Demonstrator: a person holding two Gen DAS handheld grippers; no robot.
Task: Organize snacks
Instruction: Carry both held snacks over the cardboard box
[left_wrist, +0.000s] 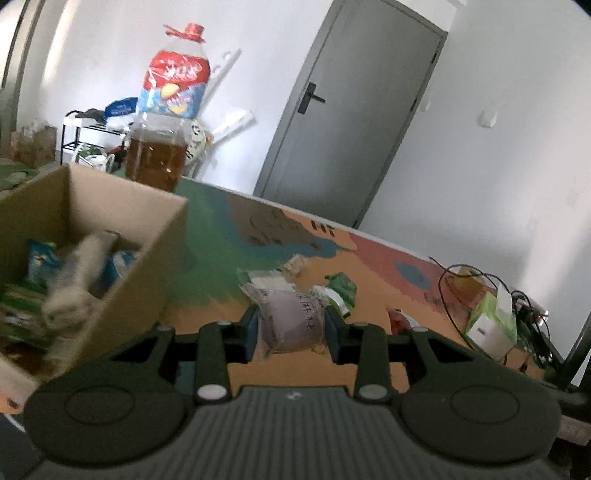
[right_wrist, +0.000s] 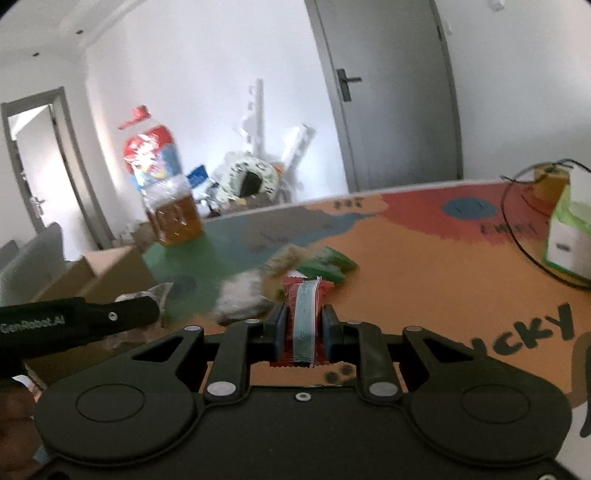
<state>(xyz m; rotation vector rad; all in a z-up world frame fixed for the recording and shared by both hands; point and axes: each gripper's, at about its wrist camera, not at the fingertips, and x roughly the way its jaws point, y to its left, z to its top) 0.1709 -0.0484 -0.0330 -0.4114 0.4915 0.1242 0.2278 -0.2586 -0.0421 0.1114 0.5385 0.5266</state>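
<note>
The left tool (left_wrist: 291, 325) grips one pale purple snack pouch (left_wrist: 291, 321) above the tabletop (left_wrist: 369, 258), just right of the cardboard box (left_wrist: 110, 221). The right tool (right_wrist: 303, 325) pinches one red snack packet (right_wrist: 304, 317). At least three more snacks lie loose beyond: one green packet (right_wrist: 328, 266), one beige piece (left_wrist: 297, 264) and one clear wrapper (left_wrist: 267, 282). One oil bottle (left_wrist: 166, 122) stands farther back.

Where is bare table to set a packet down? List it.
Bare patches: the green stretch between the cardboard box and the loose snack pile; the orange stretch between the green packet and the tissue box. Crowded: the pile itself and inside the cardboard box.
</note>
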